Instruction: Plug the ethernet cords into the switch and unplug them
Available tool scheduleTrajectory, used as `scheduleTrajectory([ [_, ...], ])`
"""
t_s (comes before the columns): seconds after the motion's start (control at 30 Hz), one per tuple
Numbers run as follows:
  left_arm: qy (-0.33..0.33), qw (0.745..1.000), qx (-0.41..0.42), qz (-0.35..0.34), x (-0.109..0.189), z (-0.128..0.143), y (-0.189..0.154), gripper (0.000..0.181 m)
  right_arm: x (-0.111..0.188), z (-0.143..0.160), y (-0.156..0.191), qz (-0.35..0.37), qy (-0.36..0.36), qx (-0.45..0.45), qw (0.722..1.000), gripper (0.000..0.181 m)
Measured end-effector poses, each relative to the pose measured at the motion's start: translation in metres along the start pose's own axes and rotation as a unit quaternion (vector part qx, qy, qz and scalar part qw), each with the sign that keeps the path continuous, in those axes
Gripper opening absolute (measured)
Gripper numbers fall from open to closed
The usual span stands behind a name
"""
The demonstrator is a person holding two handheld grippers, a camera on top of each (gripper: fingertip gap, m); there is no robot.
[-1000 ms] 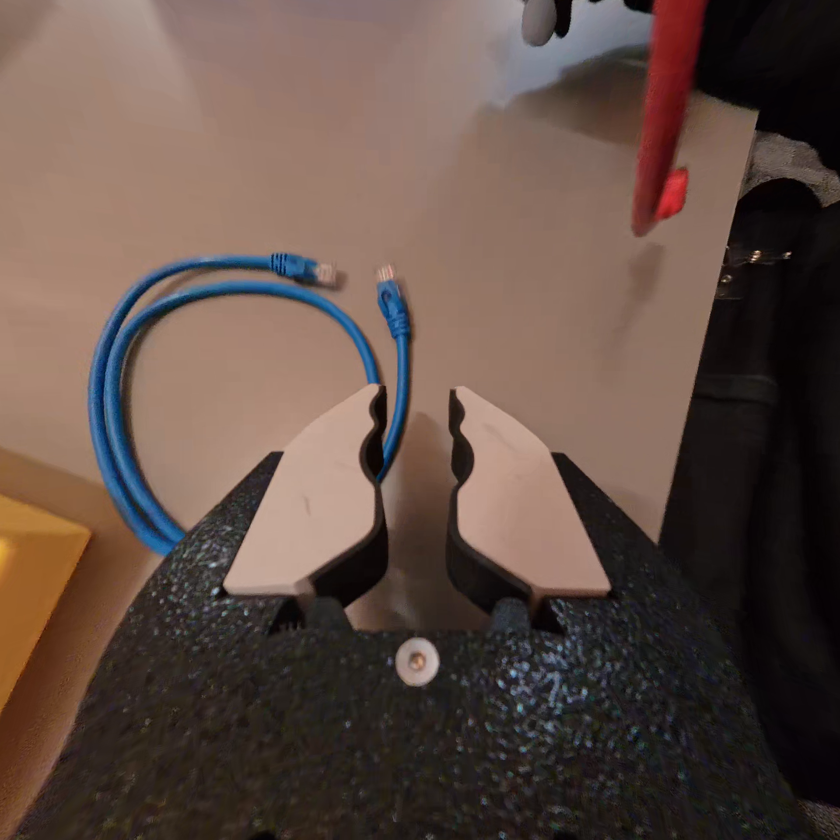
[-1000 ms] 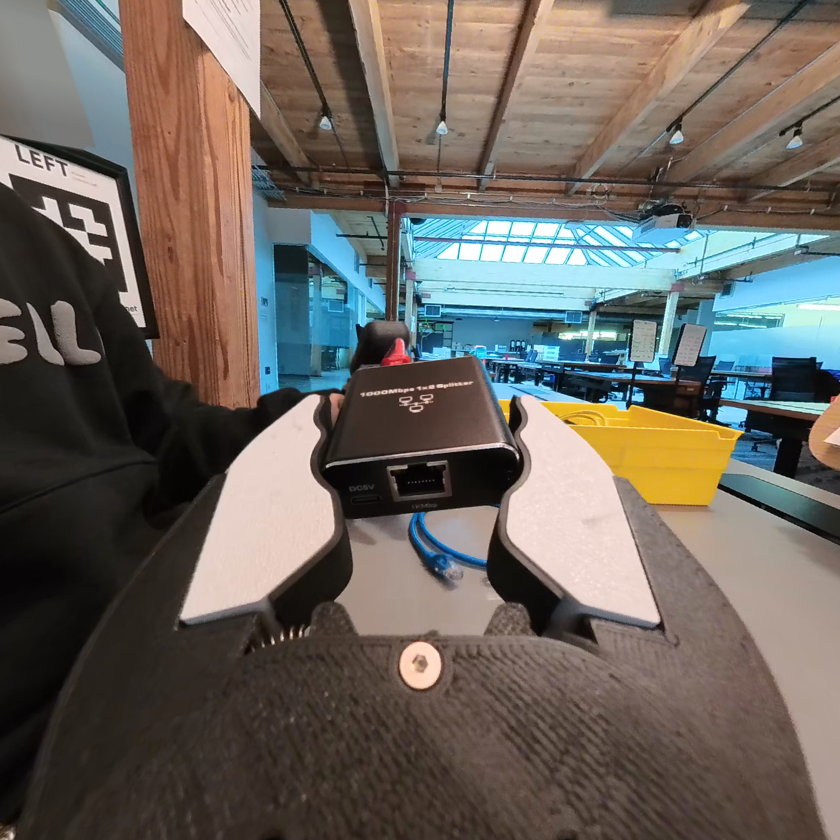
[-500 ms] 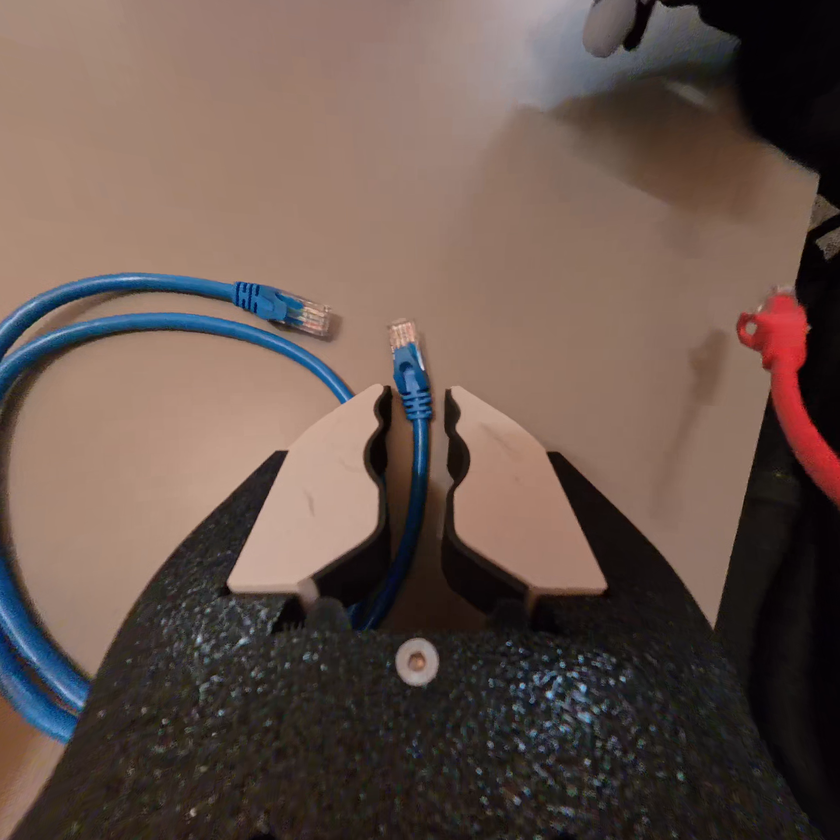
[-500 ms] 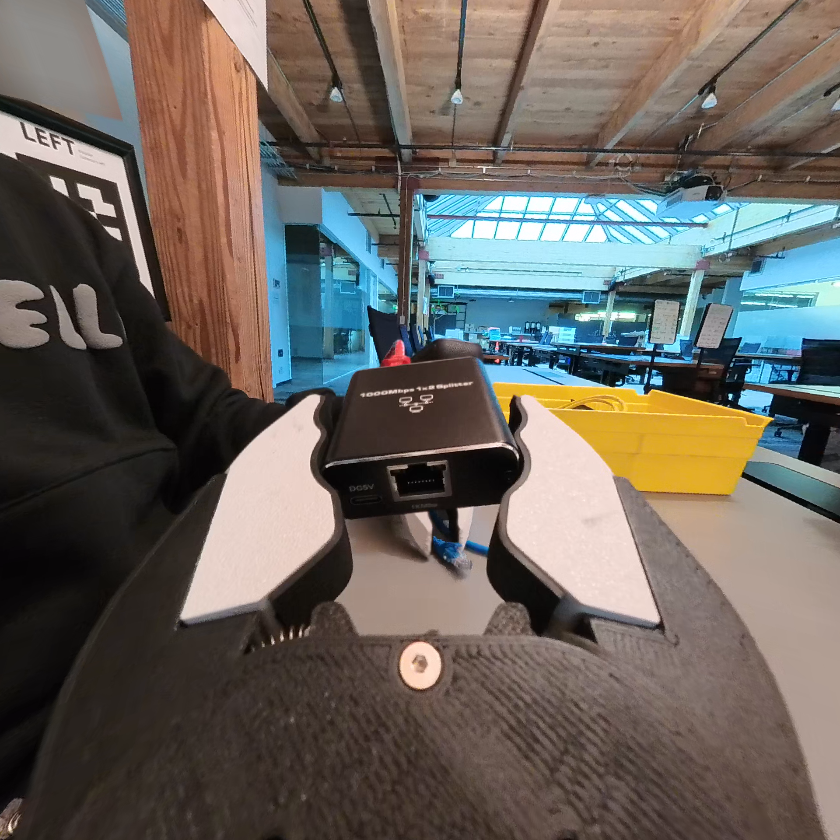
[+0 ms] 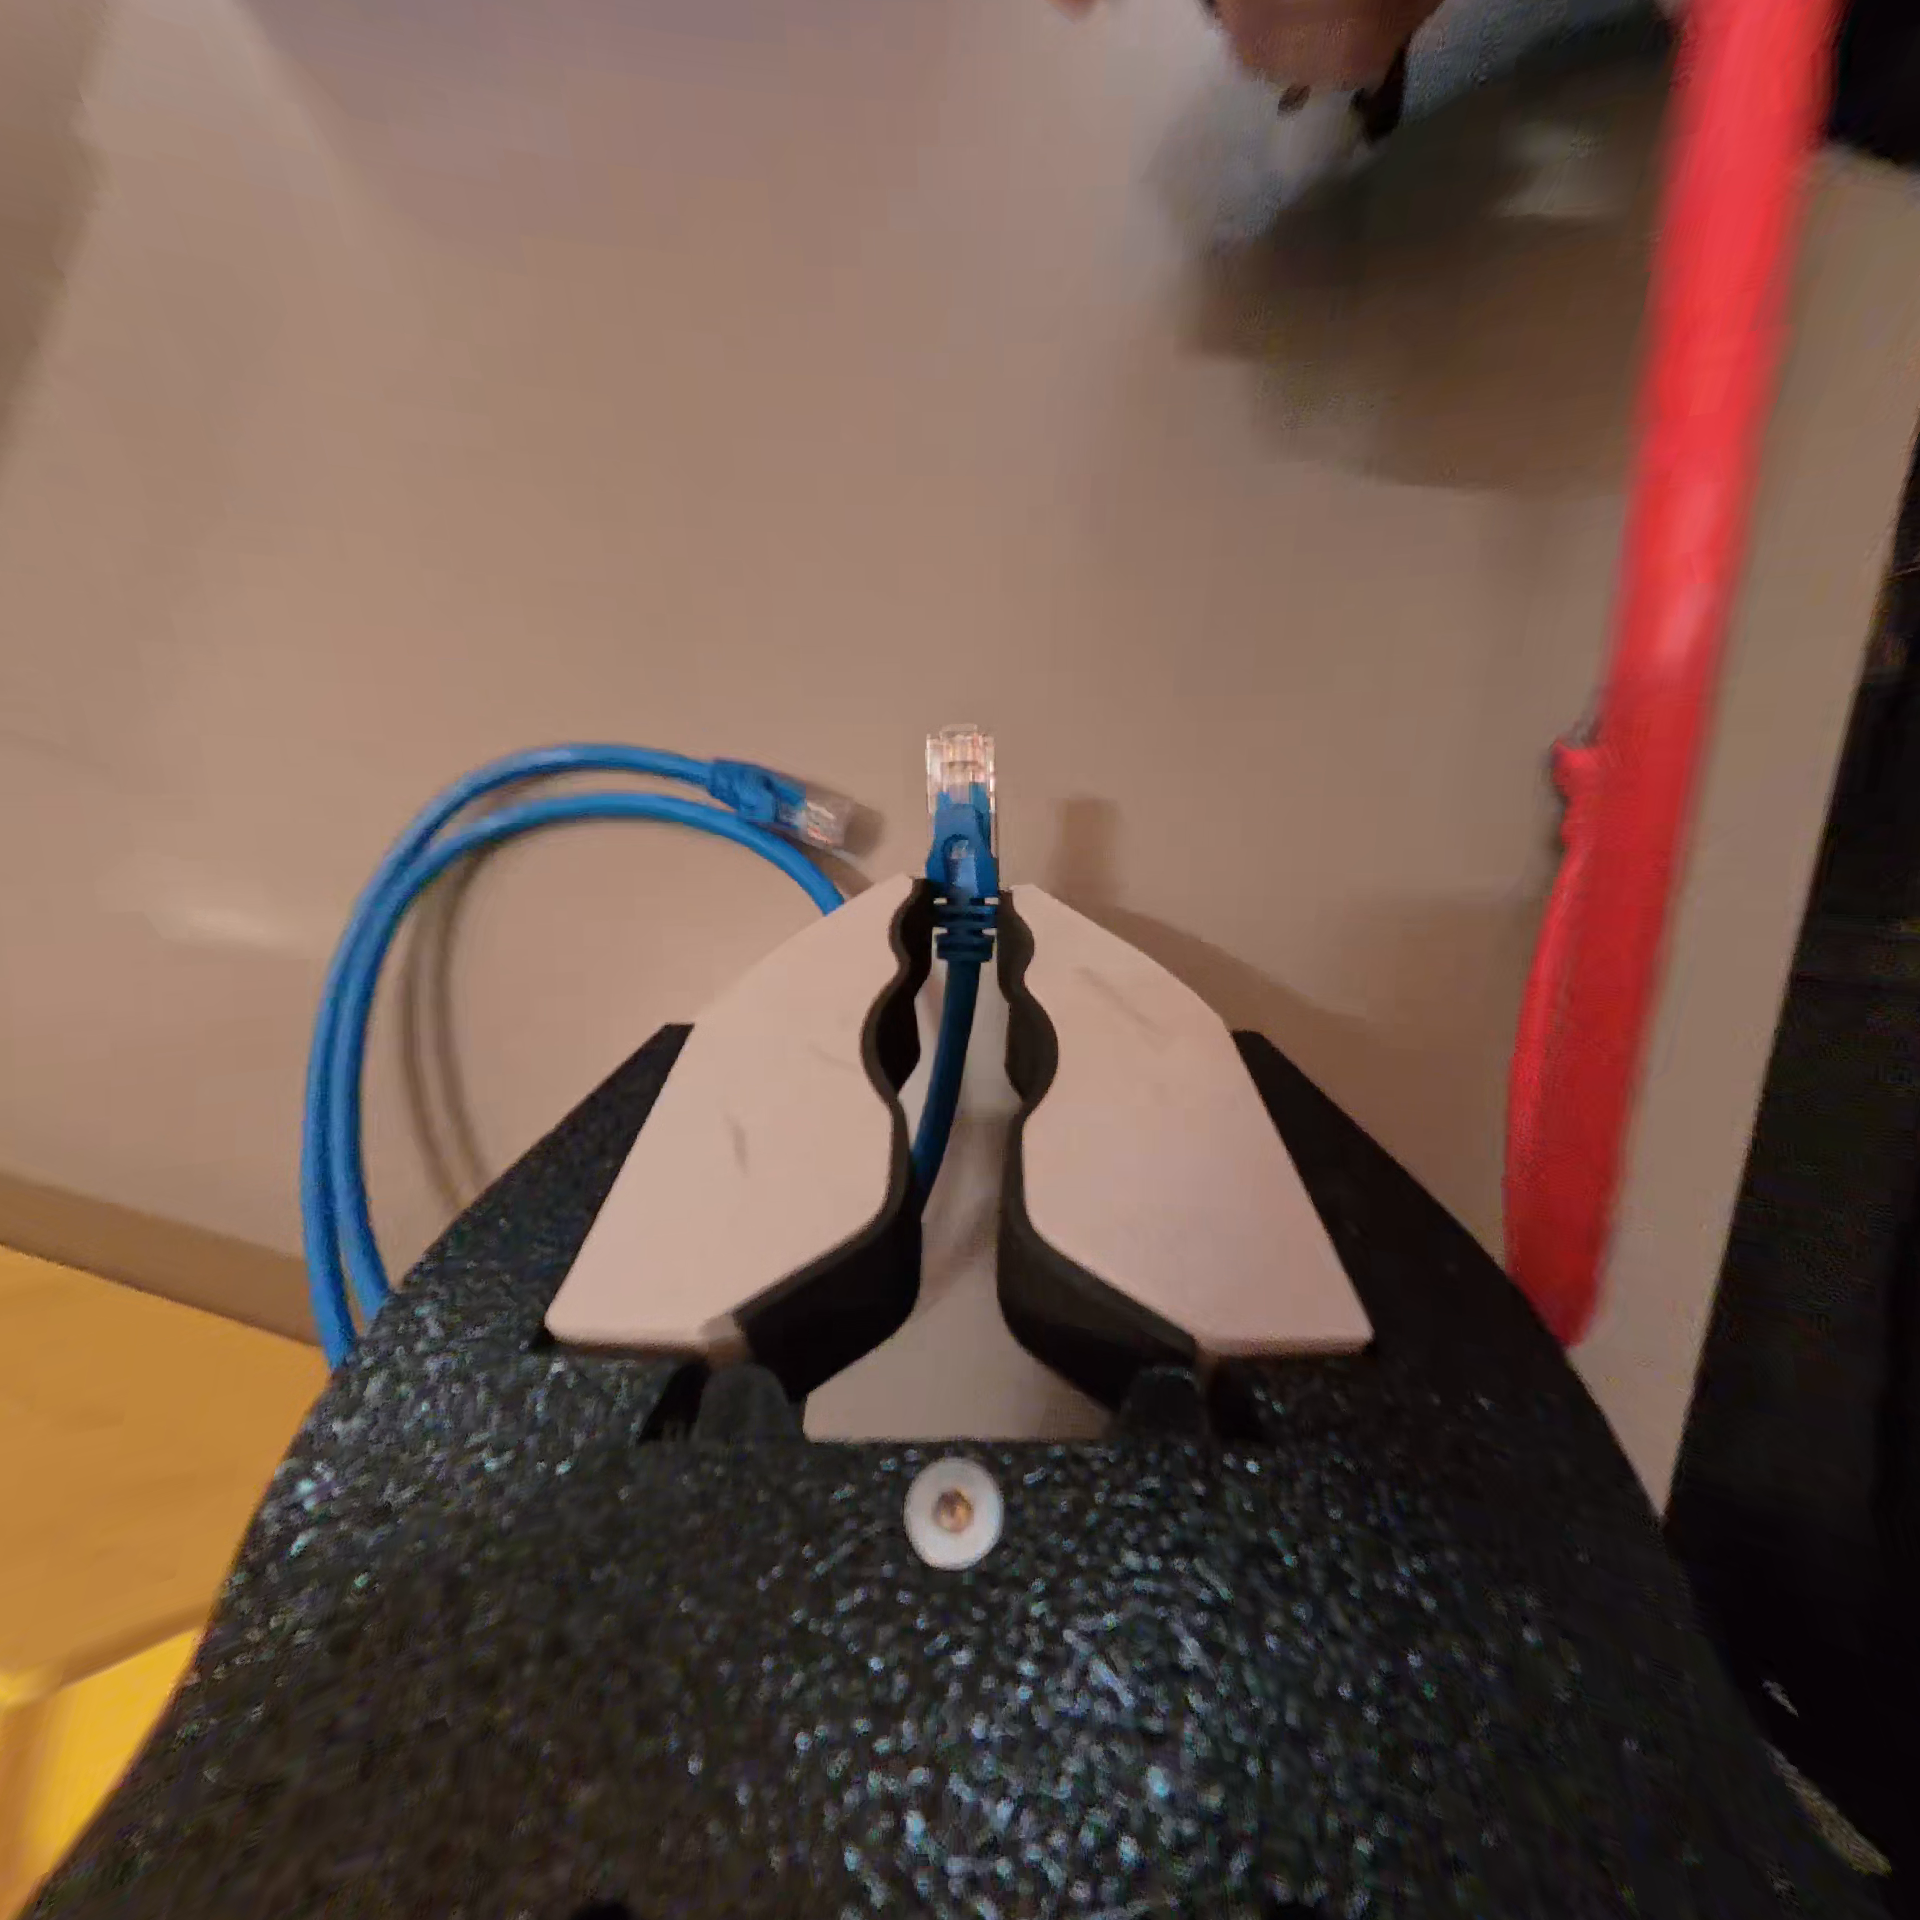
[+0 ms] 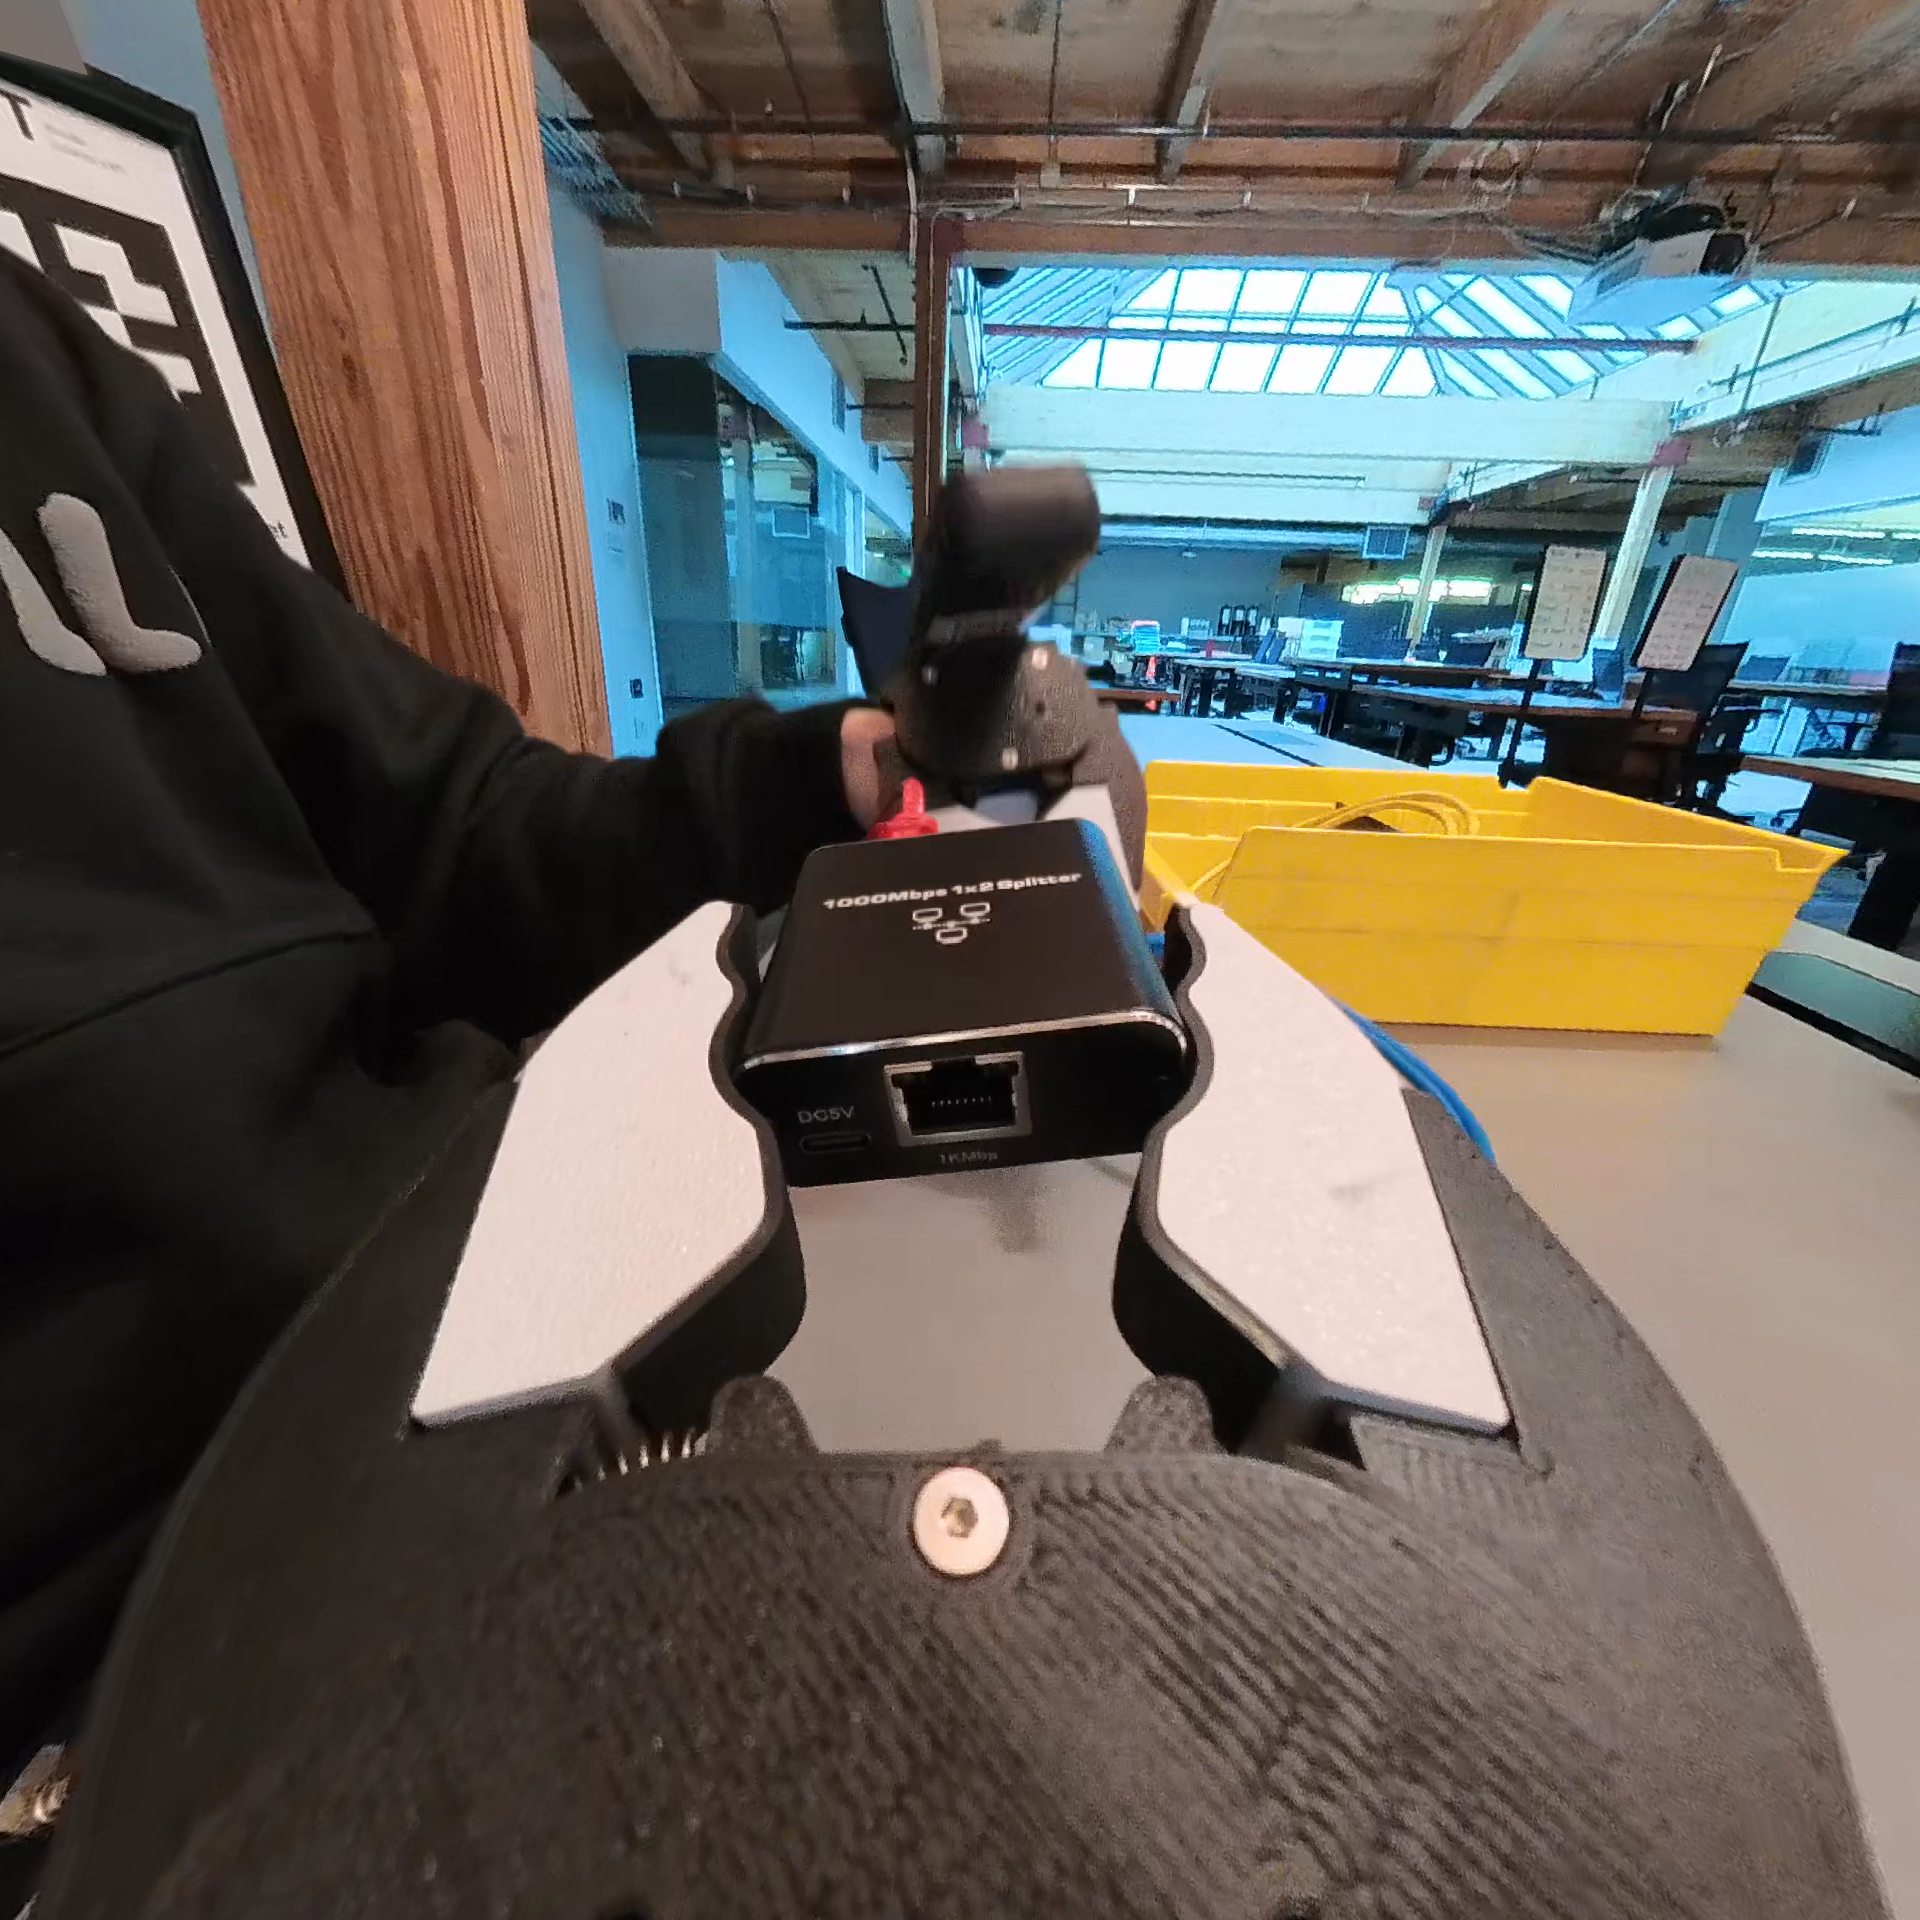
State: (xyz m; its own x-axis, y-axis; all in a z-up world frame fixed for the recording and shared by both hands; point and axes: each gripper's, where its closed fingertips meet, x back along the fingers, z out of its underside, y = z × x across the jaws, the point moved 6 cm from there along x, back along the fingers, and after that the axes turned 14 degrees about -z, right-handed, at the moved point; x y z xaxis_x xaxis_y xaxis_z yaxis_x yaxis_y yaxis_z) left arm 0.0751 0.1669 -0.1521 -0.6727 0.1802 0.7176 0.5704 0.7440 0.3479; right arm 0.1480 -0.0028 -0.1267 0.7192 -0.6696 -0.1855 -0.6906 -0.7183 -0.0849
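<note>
My left claw [image 5: 964,894] pinches the blue cord [image 5: 940,1049] just behind its clear plug [image 5: 961,767], which points straight ahead along the fingers, above the surface [image 5: 623,416]. My right claw [image 6: 961,997] clamps the black switch [image 6: 961,987] by its sides, one empty port facing my camera. A red cord [image 5: 1662,727] hangs from its far end. The far ports are hidden, so I can't tell which is free.

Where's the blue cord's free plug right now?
Left wrist view: the free plug lies on the table, just left of the plug pinched in the left gripper.
</note>
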Motion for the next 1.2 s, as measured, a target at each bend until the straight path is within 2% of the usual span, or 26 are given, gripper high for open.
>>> scheduleTrajectory([
  [0.03,-0.001,1.000,-0.011,-0.001,0.006,-0.009,0.002,0.011,-0.001,0.001,0.000,0.000,0.002,0.002,1.000,0.075],
  [0.27,-0.005,0.997,-0.083,0.003,0.029,-0.065,0.000,0.011,-0.006,0.006,-0.001,0.004,0.024,-0.005,1.000,0.075],
  [0.43,0.006,0.991,-0.133,0.005,0.031,-0.085,-0.010,0.011,-0.007,0.009,-0.003,0.005,0.028,-0.026,0.999,0.075],
  [1.0,0.073,0.981,-0.176,0.021,0.032,-0.094,-0.022,0.011,-0.011,0.011,-0.001,-0.001,0.047,-0.010,0.999,0.075],
  [1.2,0.032,0.991,-0.117,0.063,0.033,-0.096,-0.020,0.010,-0.009,0.006,0.001,-0.007,0.022,0.002,1.000,0.075],
])
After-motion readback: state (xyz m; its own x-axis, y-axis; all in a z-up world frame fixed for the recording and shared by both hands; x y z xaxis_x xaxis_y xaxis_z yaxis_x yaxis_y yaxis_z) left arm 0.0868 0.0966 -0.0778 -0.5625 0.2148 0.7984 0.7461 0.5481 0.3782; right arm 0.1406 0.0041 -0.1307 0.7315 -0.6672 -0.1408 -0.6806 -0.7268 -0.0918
